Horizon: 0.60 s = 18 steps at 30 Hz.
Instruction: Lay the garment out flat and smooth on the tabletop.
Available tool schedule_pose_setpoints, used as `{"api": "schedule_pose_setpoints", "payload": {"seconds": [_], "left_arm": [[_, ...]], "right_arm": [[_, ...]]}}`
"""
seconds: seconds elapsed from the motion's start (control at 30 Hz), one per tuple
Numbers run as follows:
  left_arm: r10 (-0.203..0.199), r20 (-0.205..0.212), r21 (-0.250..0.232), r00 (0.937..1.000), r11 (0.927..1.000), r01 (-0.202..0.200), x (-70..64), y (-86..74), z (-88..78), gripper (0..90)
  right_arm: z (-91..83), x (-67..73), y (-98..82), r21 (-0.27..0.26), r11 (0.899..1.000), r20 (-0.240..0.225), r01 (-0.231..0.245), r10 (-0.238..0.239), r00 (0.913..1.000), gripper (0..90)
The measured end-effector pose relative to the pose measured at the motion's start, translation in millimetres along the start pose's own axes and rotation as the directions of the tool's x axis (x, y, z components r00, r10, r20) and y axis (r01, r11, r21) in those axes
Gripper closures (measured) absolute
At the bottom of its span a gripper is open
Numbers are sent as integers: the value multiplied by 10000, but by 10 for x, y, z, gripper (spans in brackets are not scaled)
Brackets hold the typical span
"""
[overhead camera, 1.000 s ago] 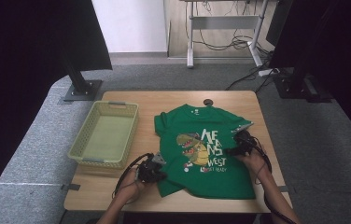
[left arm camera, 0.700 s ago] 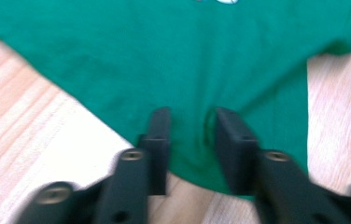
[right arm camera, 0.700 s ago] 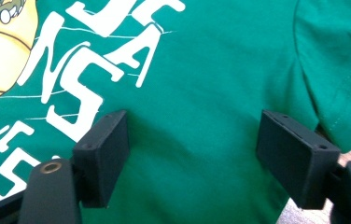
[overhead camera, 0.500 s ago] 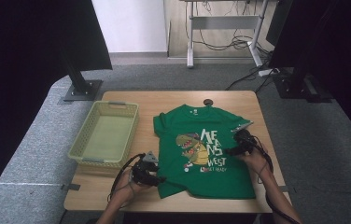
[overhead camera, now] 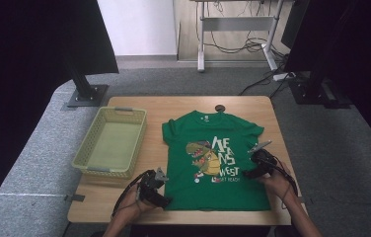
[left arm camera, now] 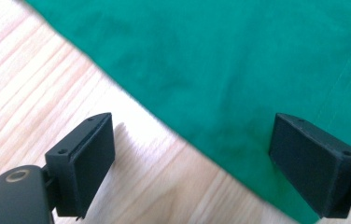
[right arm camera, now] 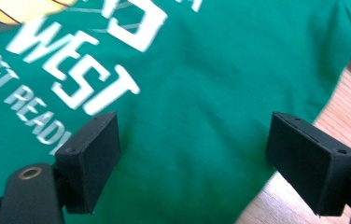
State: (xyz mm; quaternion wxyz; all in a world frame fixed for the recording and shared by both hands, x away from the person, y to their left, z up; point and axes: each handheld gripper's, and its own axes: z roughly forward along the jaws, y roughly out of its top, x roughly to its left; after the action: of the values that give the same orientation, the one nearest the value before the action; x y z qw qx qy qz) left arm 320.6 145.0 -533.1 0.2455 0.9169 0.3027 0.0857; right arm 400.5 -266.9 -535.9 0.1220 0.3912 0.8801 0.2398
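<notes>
A green T-shirt [overhead camera: 213, 158] with a dinosaur print and white lettering lies spread flat on the wooden table [overhead camera: 124, 210]. My left gripper [overhead camera: 164, 197] is at the shirt's near left corner. Its jaws have just been opening and now stand wide apart, low over the shirt's edge [left arm camera: 220, 79] and bare wood, with no pad touching the cloth. My right gripper [overhead camera: 250, 173] hovers over the shirt's right side beside the lettering. Its jaws have been opening too and stand open above the fabric [right arm camera: 197, 84], gripping nothing.
A pale yellow-green mesh basket [overhead camera: 87, 167] sits on the table's left part. A small dark round object [overhead camera: 219, 107] lies at the far edge above the collar. Grey floor surrounds the table, and black stands rise at the far left and right.
The left gripper's jaws opened and let go of the shirt's near left corner, which now lies flat. The right gripper shifted a little toward the near edge.
</notes>
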Motion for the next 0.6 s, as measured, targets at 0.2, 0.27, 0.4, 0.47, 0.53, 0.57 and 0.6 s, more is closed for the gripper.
{"api": "schedule_pose_setpoints", "payload": {"seconds": [0.2, 0.27, 0.4, 0.47, 0.53, 0.57, 0.6], "left_arm": [[-99, 62, -455, 9999, 9989, 102, 39, -13, -48, 137], [-99, 62, -455, 9999, 9989, 102, 39, -13, -48, 136], [-470, 127, -1124, 9988, 9925, 482, 113, 24, -89, 134], [-598, 69, -1275, 9982, 9900, 602, 135, 22, -95, 134], [-688, 0, -1348, 9976, 9885, 682, 151, 18, -95, 135], [-816, -63, -1451, 9966, 9862, 798, 171, 8, -88, 137], [-887, -67, -1511, 9960, 9847, 867, 183, 2, -82, 139]], "right_arm": [[-14, -19, -36, -217, 9997, -71, -118, 116, 9999, 167], [-44, -20, -46, -320, 9993, -165, -202, 196, 9997, 167], [-125, -10, -70, -488, 9984, -262, -281, 269, 9993, 161], [-241, 3, -121, -727, 9969, -292, -304, 283, 9992, 154], [-264, 6, -136, -779, 9965, -300, -317, 295, 9991, 152], [-293, 10, -160, -850, 9959, -294, -320, 296, 9991, 148], [-317, 15, -191, -908, 9952, -300, -353, 327, 9990, 143]]}}
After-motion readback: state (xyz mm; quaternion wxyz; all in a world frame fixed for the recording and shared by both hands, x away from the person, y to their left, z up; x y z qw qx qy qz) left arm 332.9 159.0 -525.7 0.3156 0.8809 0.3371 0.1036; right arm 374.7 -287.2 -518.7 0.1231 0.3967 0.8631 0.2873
